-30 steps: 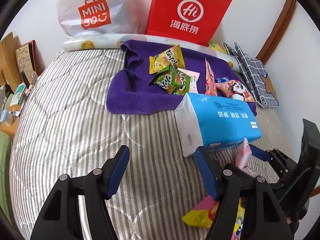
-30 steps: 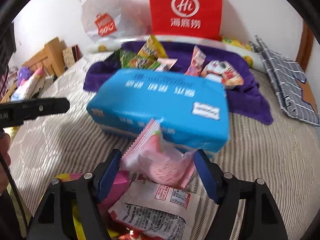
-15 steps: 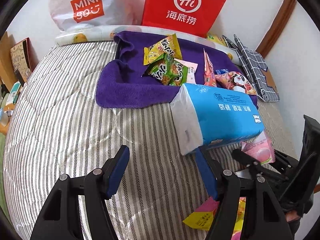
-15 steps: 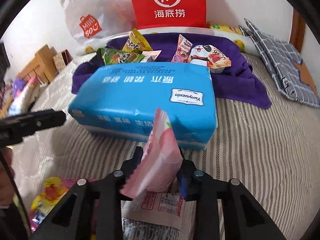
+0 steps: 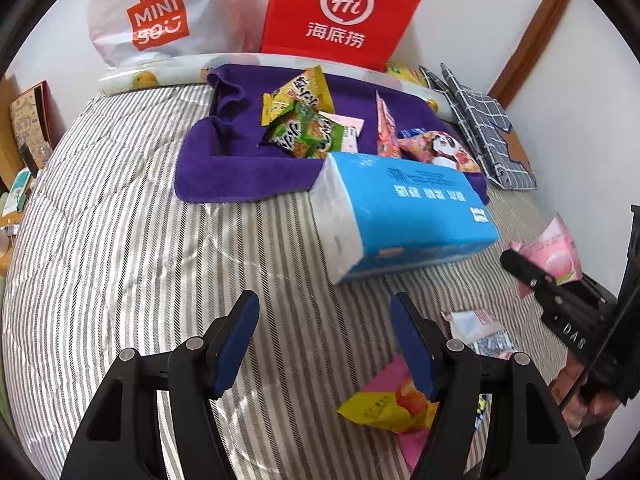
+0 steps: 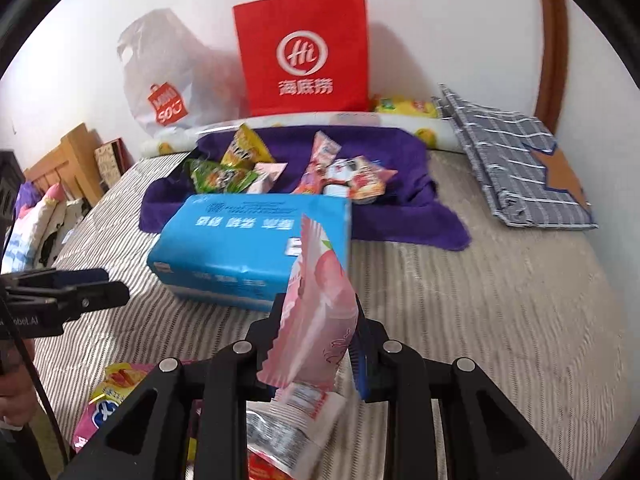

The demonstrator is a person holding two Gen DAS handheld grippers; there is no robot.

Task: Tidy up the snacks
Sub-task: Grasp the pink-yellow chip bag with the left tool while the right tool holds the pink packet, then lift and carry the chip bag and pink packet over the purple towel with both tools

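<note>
Left wrist view: left gripper (image 5: 324, 344) angled down over the striped quilt (image 5: 120, 260), jaws partly apart, nothing between them. Blue pads sit clear of the bedding. Below its right finger lies a yellow-and-pink snack packet (image 5: 386, 404), with a white packet (image 5: 478, 330) just beyond it. Blue tissue pack (image 5: 404, 212) lies ahead, its far edge overlapping the purple towel (image 5: 240, 168). On the towel: yellow chip bag (image 5: 298, 94), green chip bag (image 5: 306, 132), panda packet (image 5: 440, 148). Right gripper (image 5: 532, 276) comes in from the right edge, fingers pointing up-left, a pink peach packet (image 5: 554, 252) sticking out of its tip above the quilt. Part of the person's hand (image 5: 576, 392) shows under that tool. Red Haidilao bag (image 5: 344, 12) and white Miniso bag (image 5: 156, 16) stand against the wall.

Right wrist view: right gripper (image 6: 318, 340) tilted down, jaws pinched on the pink peach packet (image 6: 316, 300); packet stands upright between the pads, lifted off the bed, in front of the tissue pack (image 6: 248, 240). White packet (image 6: 296, 416) lies under the gripper. Left gripper (image 6: 80, 288) enters at the left edge, roughly level in frame, nothing in it. Checked cloth (image 6: 516, 168) lies far right on the quilt.
</note>
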